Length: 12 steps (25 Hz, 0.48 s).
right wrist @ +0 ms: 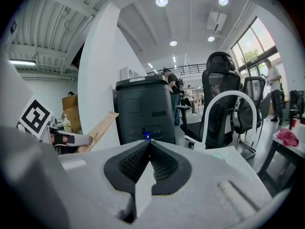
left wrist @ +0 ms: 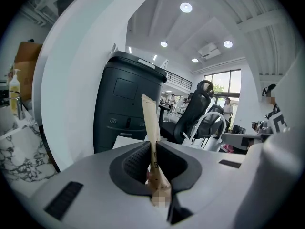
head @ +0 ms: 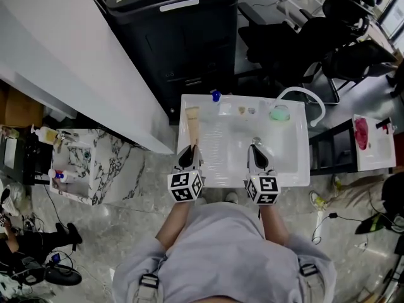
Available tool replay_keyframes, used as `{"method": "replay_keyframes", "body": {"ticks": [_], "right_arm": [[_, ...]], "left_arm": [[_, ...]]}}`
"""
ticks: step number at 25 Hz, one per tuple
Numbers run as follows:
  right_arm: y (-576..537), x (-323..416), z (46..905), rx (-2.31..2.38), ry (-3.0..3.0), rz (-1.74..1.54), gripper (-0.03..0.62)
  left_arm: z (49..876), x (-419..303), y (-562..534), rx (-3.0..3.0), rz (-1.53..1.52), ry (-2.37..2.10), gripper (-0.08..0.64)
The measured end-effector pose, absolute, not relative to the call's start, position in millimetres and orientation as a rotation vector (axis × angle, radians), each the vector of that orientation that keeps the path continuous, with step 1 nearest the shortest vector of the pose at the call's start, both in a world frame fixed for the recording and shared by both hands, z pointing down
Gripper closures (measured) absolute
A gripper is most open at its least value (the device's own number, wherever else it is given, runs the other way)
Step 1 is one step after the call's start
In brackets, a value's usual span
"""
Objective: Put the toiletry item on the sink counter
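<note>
Grey marbled floor surrounds a white table [head: 297, 177] with a moulded basin, viewed from above. A black bin [head: 183, 36] stands beyond it at 12 o'clock.

**Held item.** The left claw [left wrist: 153, 151] is pinched on the narrow end of a tan tube [head: 192, 124], the toiletry item. The tube projects away from the person over the table's left ledge, at about 10 o'clock of the basin. Whether its far, flat end touches the ledge cannot be told. Gripping it near one end probably leaves most of its length free to be laid flat on that ledge.

**Free hand.** The right claw [right wrist: 148, 147] hangs over the basin's near side at about 5 o'clock, its pads pressed together on nothing. It is judged idle and is well clear of the placing spot.

**Containers.** The basin shows no loose items, only a small metal fitting [head: 255, 141] just ahead of the right claw. The back ledge carries a blue-capped item [head: 216, 96] at 11 o'clock, small objects [head: 242, 110] near 12, and a green cup [head: 279, 113] at 1 o'clock. The cup's contents are not legible.
</note>
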State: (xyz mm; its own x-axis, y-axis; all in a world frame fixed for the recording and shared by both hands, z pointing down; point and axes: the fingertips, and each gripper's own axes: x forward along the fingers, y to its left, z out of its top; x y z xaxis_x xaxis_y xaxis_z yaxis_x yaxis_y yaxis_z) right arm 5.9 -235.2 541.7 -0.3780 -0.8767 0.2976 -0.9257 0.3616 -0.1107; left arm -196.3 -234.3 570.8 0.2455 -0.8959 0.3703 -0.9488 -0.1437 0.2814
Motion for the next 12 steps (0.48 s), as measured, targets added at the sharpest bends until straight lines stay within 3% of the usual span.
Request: {"method": "replay_keyframes", "body": {"ticks": [12], "right_arm": [[-235.7, 7.4, 539.2, 1.629, -2.427, 0.375, 0.589]], "left_arm": [[595.3, -198.5, -237.8, 2.026, 0.205, -1.671, 0.525]]}}
